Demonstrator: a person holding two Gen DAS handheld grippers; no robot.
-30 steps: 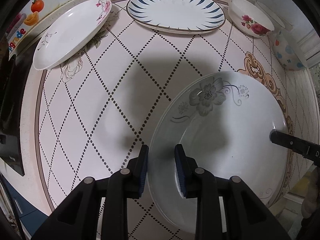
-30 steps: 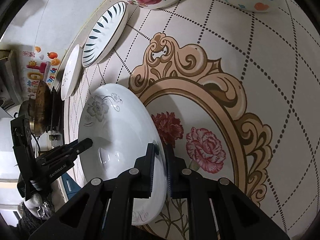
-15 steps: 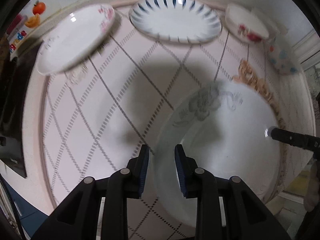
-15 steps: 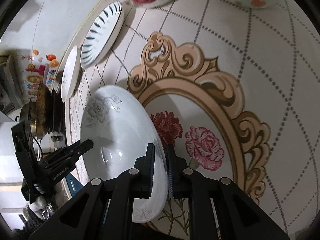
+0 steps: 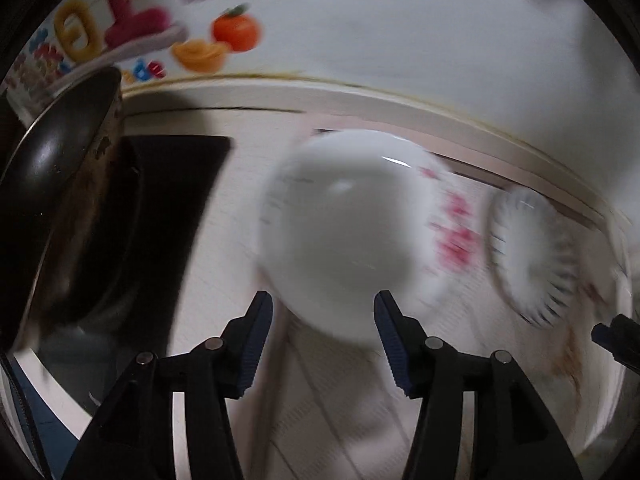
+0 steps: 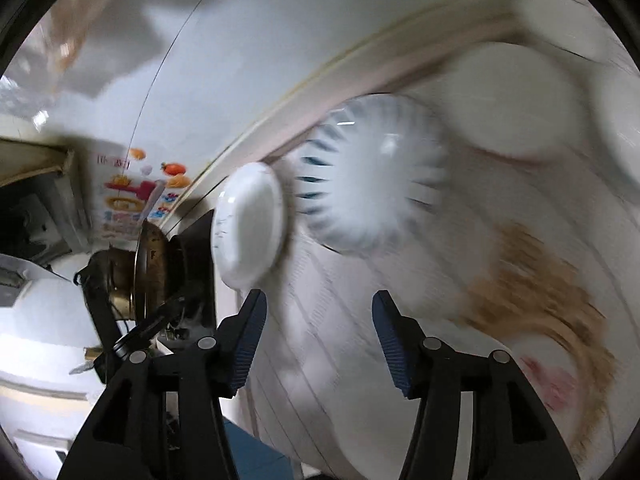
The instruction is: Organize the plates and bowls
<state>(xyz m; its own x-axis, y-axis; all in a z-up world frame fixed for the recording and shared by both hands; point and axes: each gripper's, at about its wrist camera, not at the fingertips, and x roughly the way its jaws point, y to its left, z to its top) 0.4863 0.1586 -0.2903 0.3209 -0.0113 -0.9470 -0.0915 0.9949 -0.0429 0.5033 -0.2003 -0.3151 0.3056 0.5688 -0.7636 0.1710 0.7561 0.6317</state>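
Note:
Both views are motion-blurred. My left gripper (image 5: 323, 340) is open and empty, with a white plate with pink flowers (image 5: 344, 232) just ahead of its fingertips on the patterned table. The blue-striped plate (image 5: 532, 256) lies to its right. My right gripper (image 6: 318, 340) is open and empty. The same white plate (image 6: 248, 224) is ahead to its left and the blue-striped plate (image 6: 368, 176) straight ahead. Two blurred white bowls (image 6: 516, 108) are at the far right. The grey-flower plate is out of view.
A dark pan (image 5: 52, 208) on a black cooktop (image 5: 176, 216) stands left of the table. A fruit-letter sticker (image 5: 120, 28) is on the white wall behind. The right gripper's tip (image 5: 616, 340) shows at the right edge of the left wrist view.
Both grippers have let go of the grey-flower plate and opened wide. Both have swung up and left towards the back plates, and that plate has dropped out of view.

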